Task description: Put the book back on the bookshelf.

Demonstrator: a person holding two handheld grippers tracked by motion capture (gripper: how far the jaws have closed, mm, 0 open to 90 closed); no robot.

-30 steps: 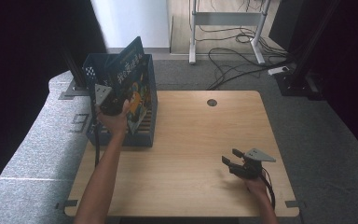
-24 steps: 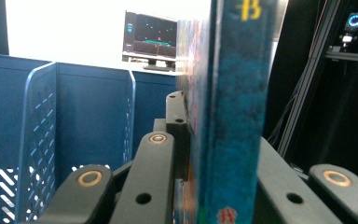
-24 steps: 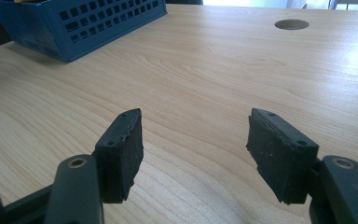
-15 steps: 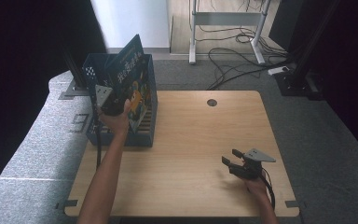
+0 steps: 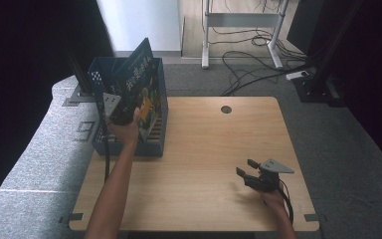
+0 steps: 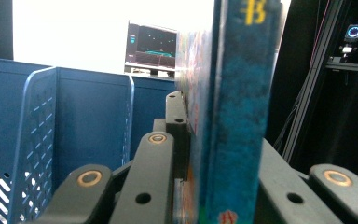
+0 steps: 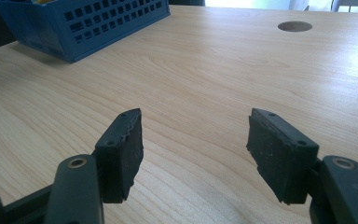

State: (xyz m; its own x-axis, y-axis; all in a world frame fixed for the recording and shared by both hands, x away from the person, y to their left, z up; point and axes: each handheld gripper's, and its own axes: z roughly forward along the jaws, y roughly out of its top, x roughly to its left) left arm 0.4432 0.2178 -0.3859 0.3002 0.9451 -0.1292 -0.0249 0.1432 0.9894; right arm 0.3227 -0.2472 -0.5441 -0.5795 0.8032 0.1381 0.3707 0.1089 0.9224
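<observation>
Wooden table (image 5: 199, 149), book (image 5: 139, 89) clamped upright in crate (image 5: 156, 129) at left edge

A book (image 5: 142, 84) stands in the crate (image 5: 155, 144) at the table's (image 5: 204, 149) left edge.

The picture book (image 5: 140, 84) is showing a dark teal cover with pale lettering and an orange figure, and in the left gripper view its mottled blue-green spine (image 6: 235, 116) is carrying a yellow mark at twelve o'clock. The crate (image 5: 156, 142) holding it is showing deep blue, its walls patterned with a grid of small holes. The table (image 5: 204, 149) is showing pale wood grain, with black gripper jaws over it at five o'clock.
</observation>
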